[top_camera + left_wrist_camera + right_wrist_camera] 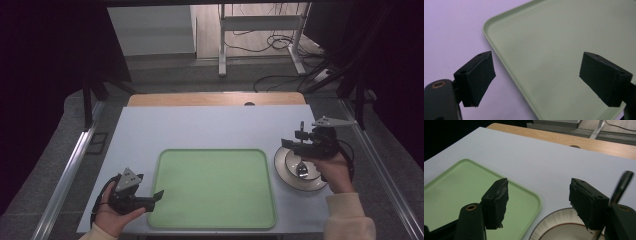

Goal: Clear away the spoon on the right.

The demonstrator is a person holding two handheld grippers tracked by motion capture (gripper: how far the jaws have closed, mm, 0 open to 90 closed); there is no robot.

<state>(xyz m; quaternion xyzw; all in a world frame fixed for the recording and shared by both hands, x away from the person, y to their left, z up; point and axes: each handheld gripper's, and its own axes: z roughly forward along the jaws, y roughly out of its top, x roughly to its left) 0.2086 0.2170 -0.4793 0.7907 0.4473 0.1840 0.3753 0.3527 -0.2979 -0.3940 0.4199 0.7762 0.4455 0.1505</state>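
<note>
The right hand-held gripper (299, 139) hovered above the far rim of a white plate (286, 169) with a dark ring inside its rim, which sat on the pale surface (210, 127) just beside the right edge of a green tray (215, 187). A metal spoon (302, 170) lay in the plate's well, its bowl visible in the high view; in the right gripper view a dark handle (621, 186) rose at a slant past the right jaw, though whether it touched that jaw could not be told. The right jaws stood apart with nothing pressed between their pads, the gap looking onto the bare surface beyond the plate (556, 225). The left hand-held gripper (156, 196) was held low at the tray's near left corner, pointing toward the tray. Its jaws were spread wide and empty; in the left gripper view one jaw hung over the surface (451, 30) and the other over the tray's floor, with the tray's raised rim (499, 53) running diagonally between them. The tray (454, 190) carried nothing on it. A strip of wooden tabletop (215, 99) showed at the far edge of the pale surface.
</note>
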